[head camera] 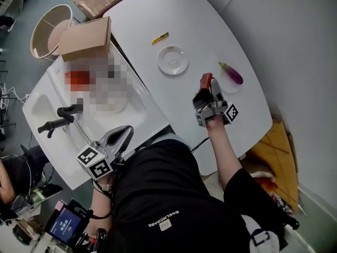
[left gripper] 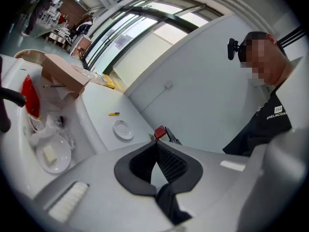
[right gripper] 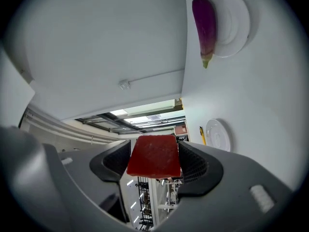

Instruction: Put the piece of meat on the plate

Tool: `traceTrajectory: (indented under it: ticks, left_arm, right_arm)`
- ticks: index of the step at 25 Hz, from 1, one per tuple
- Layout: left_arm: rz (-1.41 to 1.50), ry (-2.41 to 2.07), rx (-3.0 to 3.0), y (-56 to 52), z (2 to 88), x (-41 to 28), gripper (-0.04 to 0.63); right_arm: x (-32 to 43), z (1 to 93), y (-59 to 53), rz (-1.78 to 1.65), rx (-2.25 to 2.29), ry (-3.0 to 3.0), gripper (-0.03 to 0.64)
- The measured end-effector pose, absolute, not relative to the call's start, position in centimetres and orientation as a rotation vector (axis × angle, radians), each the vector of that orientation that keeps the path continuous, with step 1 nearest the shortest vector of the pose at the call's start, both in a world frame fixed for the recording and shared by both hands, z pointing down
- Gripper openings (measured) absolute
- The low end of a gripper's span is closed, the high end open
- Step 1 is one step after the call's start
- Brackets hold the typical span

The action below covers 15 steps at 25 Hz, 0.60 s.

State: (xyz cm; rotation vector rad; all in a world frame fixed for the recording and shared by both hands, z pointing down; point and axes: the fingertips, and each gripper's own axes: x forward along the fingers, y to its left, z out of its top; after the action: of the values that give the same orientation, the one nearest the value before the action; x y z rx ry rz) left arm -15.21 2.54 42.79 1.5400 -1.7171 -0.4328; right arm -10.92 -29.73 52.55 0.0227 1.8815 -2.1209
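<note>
White table (head camera: 210,15): two plates on it. Sink unit (head camera: 37,107) to your left isn't involved.

Bare plate (head camera: 172,60) mid-table, nothing on it, yellow pen-like item (head camera: 160,38) just beyond it. Second plate (right gripper: 236,21) carries the eggplant (head camera: 230,73).

Your right gripper (head camera: 209,87) is clamped on the piece of meat (right gripper: 154,162), a flat red slab squeezed between both pads and sticking out past the tips. It's in the air over the table, nearer the eggplant plate than the bare one and touching neither.

Your left gripper (head camera: 124,133) hangs over the sink unit's front edge, pads together, holding nothing.

Status: pickup done, placement not. I take the bare plate as the target. What's left is to carry the meat over it, lower it, then open the jaws.
</note>
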Motion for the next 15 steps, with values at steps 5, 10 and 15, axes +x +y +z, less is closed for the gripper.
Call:
traceTrajectory:
  ticks: [5, 10, 15]
  left_arm:
    - [-0.458, -1.765, 1.451, 4.3, 43.5, -16.2, 0.014]
    - [-0.419, -1.796, 1.399, 5.4, 44.5, -16.4, 0.014]
    - [-0.387, -1.836, 1.367, 6.5, 44.8, -16.7, 0.014]
  right_arm:
    - [-14.0, 55.3, -30.8, -2.153, 0.013, 1.954, 0.311]
    - [-17.0, 57.9, -31.3, -2.184, 0.017, 2.021, 0.311]
    - [-19.2, 60.4, -31.3, -2.2, -0.025, 2.088, 0.311]
